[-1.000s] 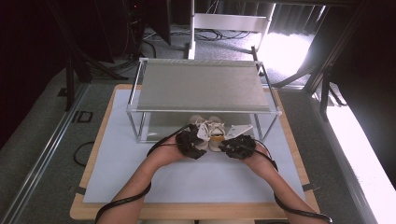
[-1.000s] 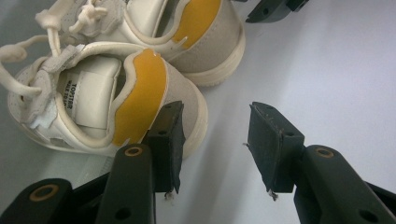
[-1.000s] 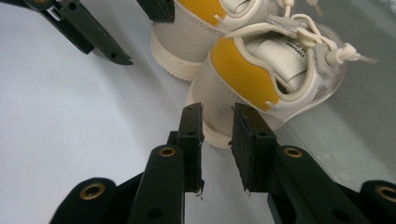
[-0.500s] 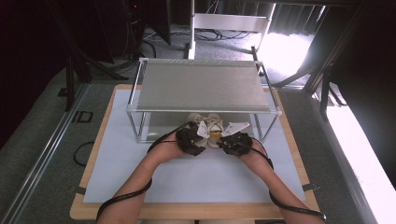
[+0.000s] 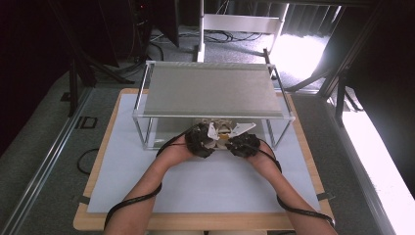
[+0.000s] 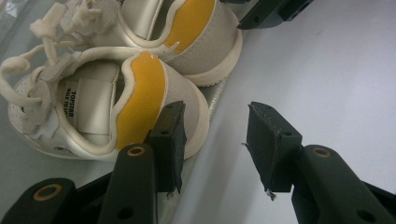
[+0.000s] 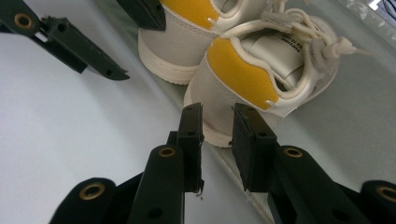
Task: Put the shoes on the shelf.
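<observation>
Two small cream shoes with yellow heel linings [image 5: 220, 128] stand side by side under a metal shelf rack [image 5: 213, 90], heels toward me. My left gripper [image 6: 215, 112] is open. Its left pad lies against the heel of the near shoe [image 6: 93, 98], and only bare mat lies between the pads. My right gripper [image 7: 217, 112] is right behind the heel of the other shoe [image 7: 261, 60]. Its pads stand a narrow gap apart with nothing pinched between them. Both hands [image 5: 198, 139] are close together at the rack's front edge.
The rack's grey top sheet hangs over the shoes, with thin legs [image 5: 143, 132] at its corners. A white mat [image 5: 205, 181] covers the wooden table [image 5: 93, 181]. Cables trail back along both forearms. The left gripper's jaws [image 7: 79, 46] cross the right gripper view's top left.
My right hand has slid a little to the left and forward, closer to the shoes and to the left hand. The left hand and both shoes have stayed in place.
</observation>
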`<state>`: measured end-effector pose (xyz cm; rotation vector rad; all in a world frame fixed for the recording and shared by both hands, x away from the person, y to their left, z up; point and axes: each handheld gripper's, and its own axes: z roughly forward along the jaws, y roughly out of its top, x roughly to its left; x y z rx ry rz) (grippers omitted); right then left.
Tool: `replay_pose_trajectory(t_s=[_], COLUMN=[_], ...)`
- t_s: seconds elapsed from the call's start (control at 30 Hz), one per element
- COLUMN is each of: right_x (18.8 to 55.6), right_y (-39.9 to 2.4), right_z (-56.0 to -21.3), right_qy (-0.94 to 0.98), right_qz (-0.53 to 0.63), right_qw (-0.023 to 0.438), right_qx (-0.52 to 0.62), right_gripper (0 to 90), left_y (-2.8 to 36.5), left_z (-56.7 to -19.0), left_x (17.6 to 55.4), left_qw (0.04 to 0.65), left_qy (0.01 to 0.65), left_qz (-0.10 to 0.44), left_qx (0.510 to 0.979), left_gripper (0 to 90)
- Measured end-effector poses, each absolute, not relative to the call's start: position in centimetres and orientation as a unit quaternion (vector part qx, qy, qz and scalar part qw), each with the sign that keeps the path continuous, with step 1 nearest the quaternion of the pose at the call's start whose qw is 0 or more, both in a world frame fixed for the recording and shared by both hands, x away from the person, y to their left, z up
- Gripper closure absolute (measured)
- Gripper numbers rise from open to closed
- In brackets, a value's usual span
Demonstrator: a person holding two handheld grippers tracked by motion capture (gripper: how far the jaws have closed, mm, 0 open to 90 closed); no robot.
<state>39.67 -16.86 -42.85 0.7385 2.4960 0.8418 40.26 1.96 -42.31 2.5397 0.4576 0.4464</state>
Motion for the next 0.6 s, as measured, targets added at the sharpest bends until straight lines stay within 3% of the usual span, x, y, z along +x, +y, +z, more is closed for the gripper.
replay_pose_trajectory(t_s=[0.43, 0.6], right_x=[40.6, 40.2], right_y=[-14.8, -15.1], right_z=[-43.6, -43.7], right_qy=[0.890, 0.886], right_qz=[0.303, 0.314], right_qw=[0.209, 0.207], right_qx=[0.269, 0.269], right_gripper=[72.8, 60.9], left_y=[2.5, 2.9], left_z=[-43.1, -42.6], left_x=[40.9, 40.5], left_qw=[0.261, 0.272], left_qy=[0.195, 0.201], left_qz=[0.169, 0.169], left_qx=[0.930, 0.926], left_gripper=[55.3, 55.1])
